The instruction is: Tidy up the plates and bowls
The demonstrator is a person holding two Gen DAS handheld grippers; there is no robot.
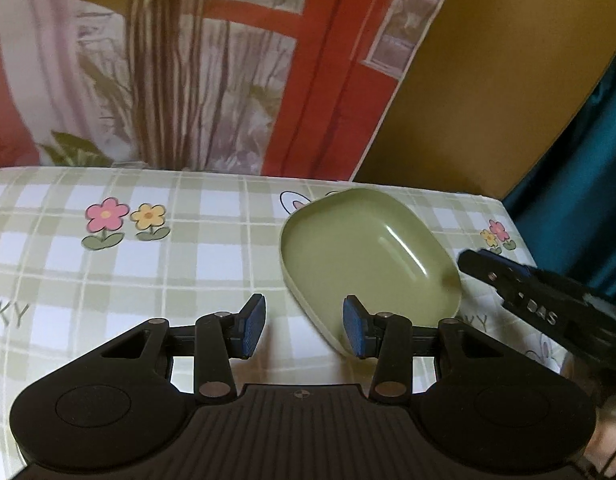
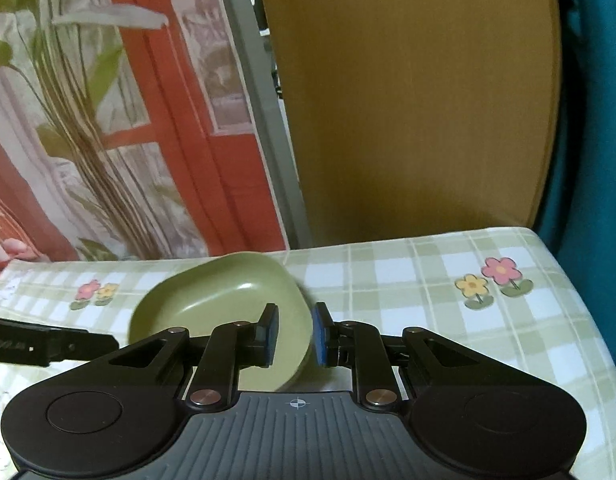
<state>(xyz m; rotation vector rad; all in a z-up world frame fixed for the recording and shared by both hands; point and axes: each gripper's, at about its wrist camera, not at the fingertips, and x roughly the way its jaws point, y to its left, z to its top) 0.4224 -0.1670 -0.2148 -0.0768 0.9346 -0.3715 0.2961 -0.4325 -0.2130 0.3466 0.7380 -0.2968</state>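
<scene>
A green rounded-rectangular bowl [image 1: 368, 256] rests on the checked tablecloth [image 1: 148, 272]. My left gripper [image 1: 304, 326] is open and empty, low over the cloth just left of the bowl's near corner. My right gripper [image 2: 294, 334] straddles the bowl's [image 2: 212, 300] right rim, one pad inside and one outside, with a gap still showing on both sides of the rim. In the left wrist view the right gripper's fingers [image 1: 488, 266] show at the bowl's right edge.
The table's far edge meets a red and floral curtain [image 1: 188, 80] and a brown panel [image 2: 408, 100]. A plant [image 2: 68, 120] stands at the back left. Teal fabric [image 2: 596, 120] hangs off the right table edge.
</scene>
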